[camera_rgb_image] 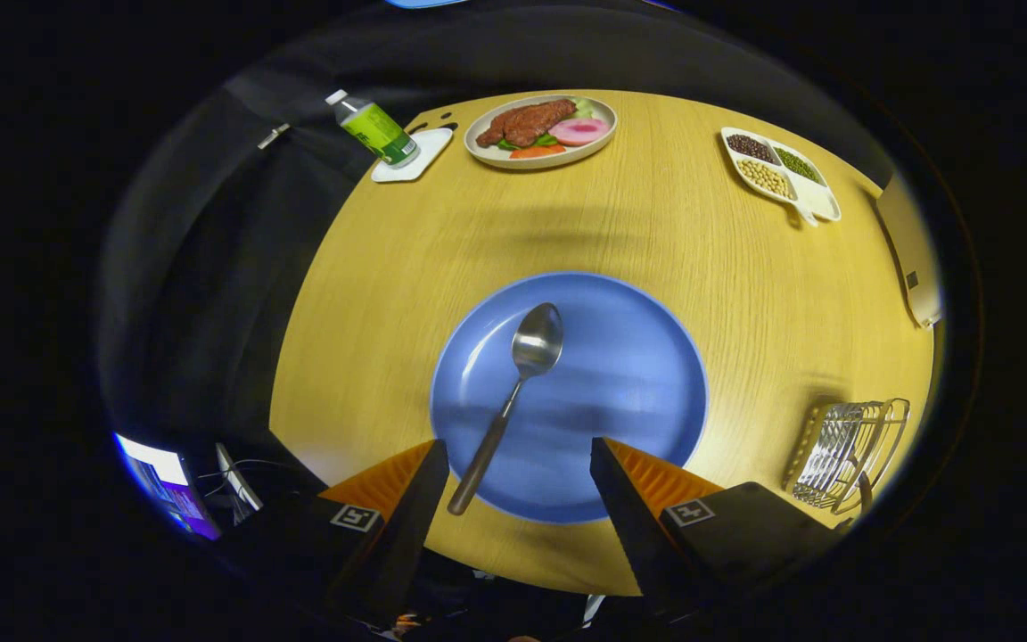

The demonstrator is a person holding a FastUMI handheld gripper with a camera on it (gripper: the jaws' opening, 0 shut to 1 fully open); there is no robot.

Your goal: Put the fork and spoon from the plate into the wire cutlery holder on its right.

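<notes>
Hovering low over the table (371, 294), gripper (518, 464) spread wide and gripping nothing, spoon (513, 392) handle lying between the fingers nearer the left one. Resting on the blue plate (638, 374), bowl end pointing away. No fork on the plate, so probably half done (fork likely dropped already). Off to the right, wire holder (848, 450), contents hard to make out through the wires, far edge cut off. Beyond: food plate (540, 132), bottle (375, 129), bean dish (776, 169).
</notes>
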